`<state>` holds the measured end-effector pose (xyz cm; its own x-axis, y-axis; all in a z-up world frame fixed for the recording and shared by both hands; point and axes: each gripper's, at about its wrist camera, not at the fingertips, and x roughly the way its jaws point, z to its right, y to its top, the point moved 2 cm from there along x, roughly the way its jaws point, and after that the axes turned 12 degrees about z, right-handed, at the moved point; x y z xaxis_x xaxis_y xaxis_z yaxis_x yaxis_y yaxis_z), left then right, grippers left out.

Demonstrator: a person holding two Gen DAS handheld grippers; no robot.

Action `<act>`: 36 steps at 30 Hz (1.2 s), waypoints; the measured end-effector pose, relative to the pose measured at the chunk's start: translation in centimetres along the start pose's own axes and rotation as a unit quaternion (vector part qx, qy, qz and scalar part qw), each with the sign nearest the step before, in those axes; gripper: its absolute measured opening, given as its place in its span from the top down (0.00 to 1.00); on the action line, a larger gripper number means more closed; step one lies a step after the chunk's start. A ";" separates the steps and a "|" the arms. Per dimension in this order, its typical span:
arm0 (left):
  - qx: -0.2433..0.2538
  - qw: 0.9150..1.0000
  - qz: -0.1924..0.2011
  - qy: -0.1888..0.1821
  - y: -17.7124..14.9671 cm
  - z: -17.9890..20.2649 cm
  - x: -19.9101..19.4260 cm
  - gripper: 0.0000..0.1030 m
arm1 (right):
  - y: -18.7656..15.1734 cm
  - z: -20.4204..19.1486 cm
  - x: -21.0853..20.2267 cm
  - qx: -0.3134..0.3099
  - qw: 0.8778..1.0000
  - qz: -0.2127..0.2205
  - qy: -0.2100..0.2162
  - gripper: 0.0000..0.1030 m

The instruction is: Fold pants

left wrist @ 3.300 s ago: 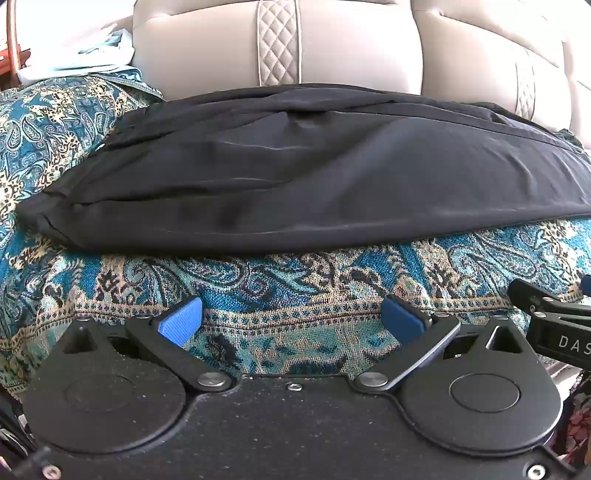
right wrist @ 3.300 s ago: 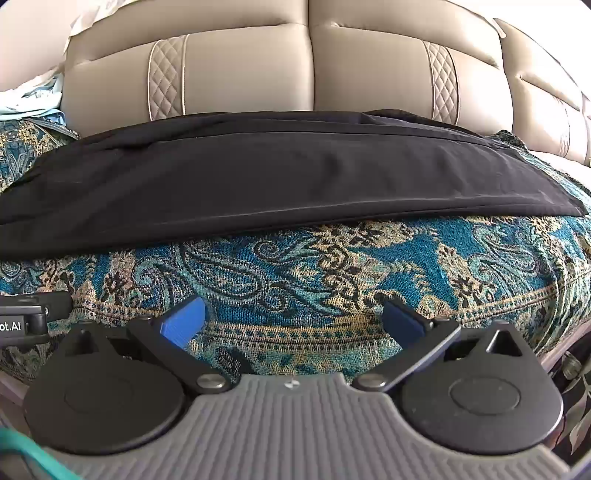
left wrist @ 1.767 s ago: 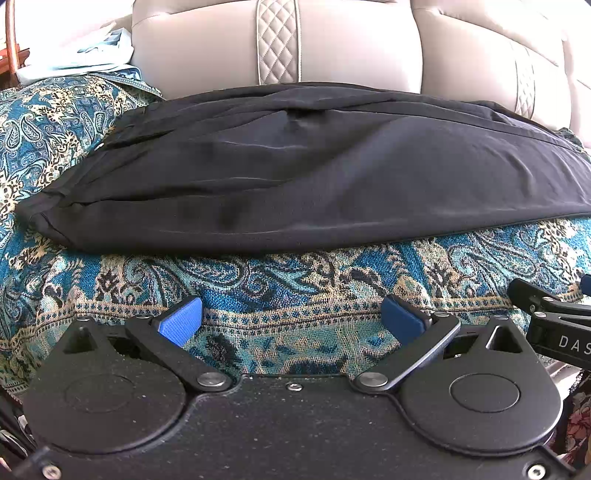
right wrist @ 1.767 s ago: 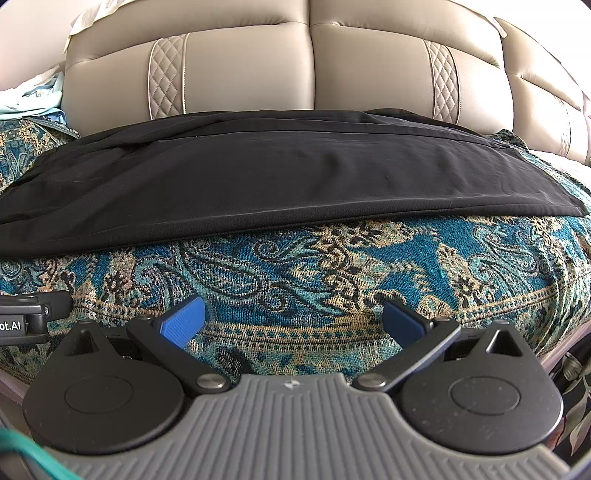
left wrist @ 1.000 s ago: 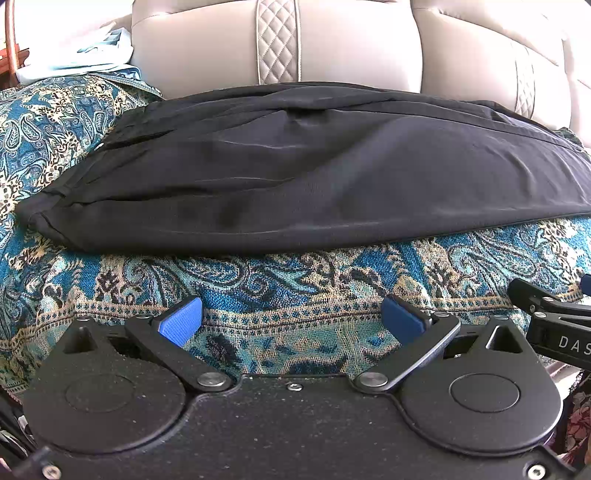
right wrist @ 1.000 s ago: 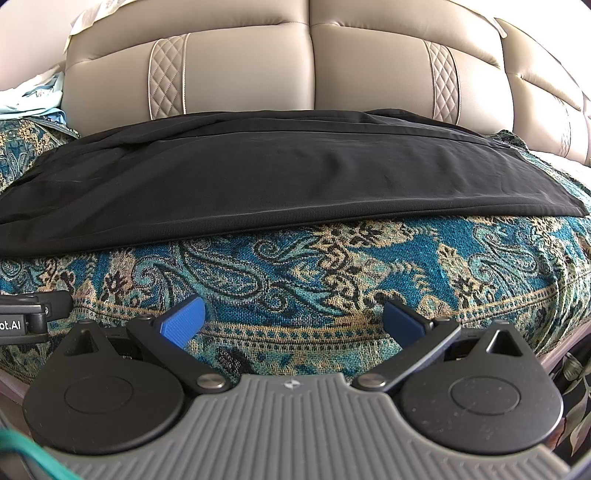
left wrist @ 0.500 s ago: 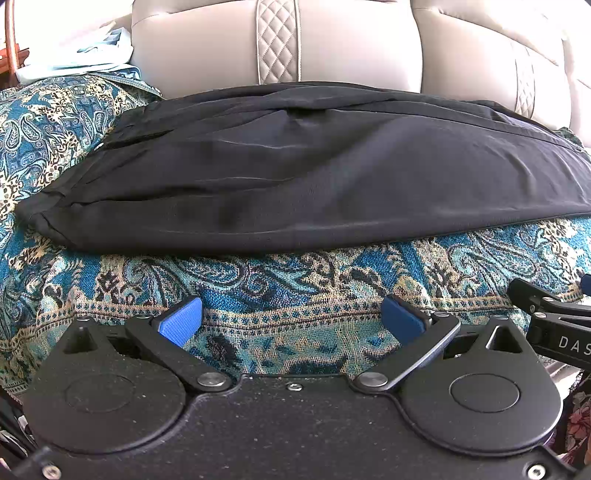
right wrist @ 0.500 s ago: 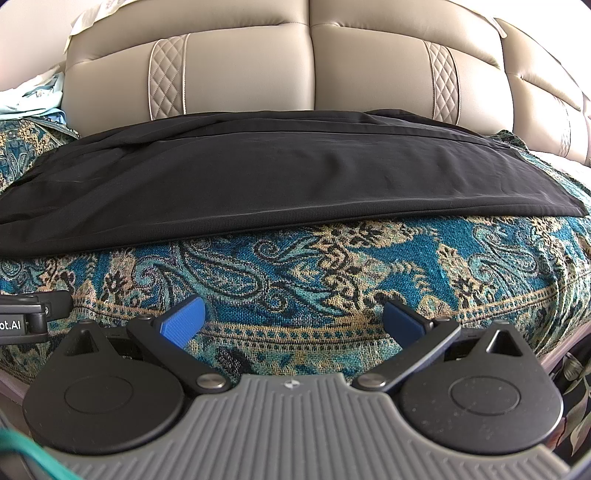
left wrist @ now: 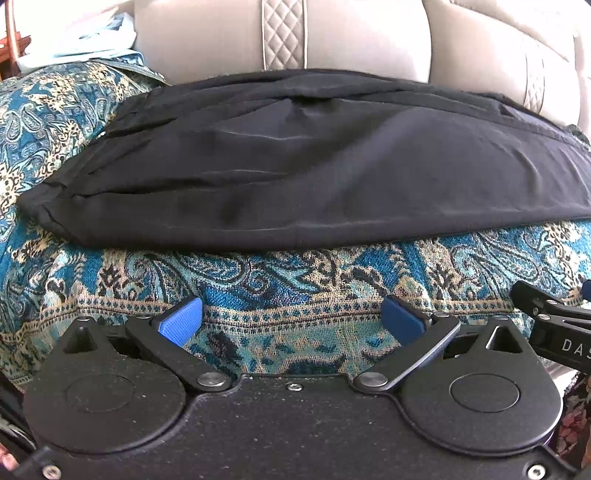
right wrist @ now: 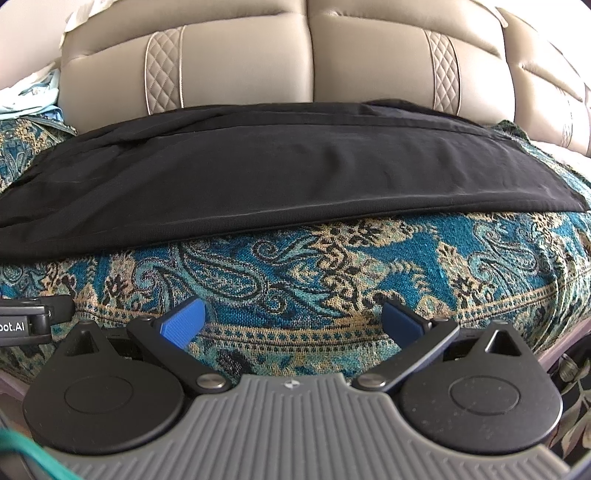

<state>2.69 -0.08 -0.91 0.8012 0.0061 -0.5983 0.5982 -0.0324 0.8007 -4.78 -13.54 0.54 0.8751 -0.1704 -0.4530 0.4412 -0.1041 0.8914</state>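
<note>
Black pants [left wrist: 295,166] [right wrist: 277,177] lie flat and lengthwise across the sofa seat, folded into one long strip, on a blue paisley throw [left wrist: 295,280] [right wrist: 332,266]. The waist end sits at the left in the left wrist view; the leg hem ends at the right in the right wrist view. My left gripper [left wrist: 291,319] is open, held low at the seat's front edge, short of the pants. My right gripper [right wrist: 291,321] is open too, at the same front edge, with nothing between its fingers. Each gripper's body shows at the side of the other's view.
Beige leather sofa backrest [left wrist: 351,33] [right wrist: 295,55] rises right behind the pants. Pale blue cloth [left wrist: 77,37] [right wrist: 29,96] is heaped at the far left end of the sofa. The throw hangs over the front edge of the seat.
</note>
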 end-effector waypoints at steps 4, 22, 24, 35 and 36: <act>0.020 0.999 -0.031 -0.023 0.8 0.0 0.1 0.00 | 1.1 0.5 0.8 0.007 1.000 -0.029 0.010 0.00; -0.093 0.991 0.055 0.075 18.6 -10.8 4.7 0.00 | 13.5 2.6 6.5 0.011 0.999 0.041 0.024 0.00; -0.131 0.987 0.053 0.079 21.2 -12.5 7.3 0.00 | 14.7 2.1 7.8 0.004 0.998 0.053 0.030 0.00; -0.241 0.947 -0.037 0.208 27.0 -16.6 26.5 0.00 | 15.4 -1.1 11.9 -0.016 0.995 0.088 0.050 0.00; -0.256 0.941 -0.047 0.216 27.0 -17.0 27.9 0.00 | 15.2 -1.4 11.8 -0.022 0.994 0.091 0.053 0.00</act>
<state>41.37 16.22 4.51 0.6090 0.3949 -0.6878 0.5059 0.4744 0.7204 12.52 -15.80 8.80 0.9564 -0.0781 -0.2814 0.2792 -0.0382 0.9595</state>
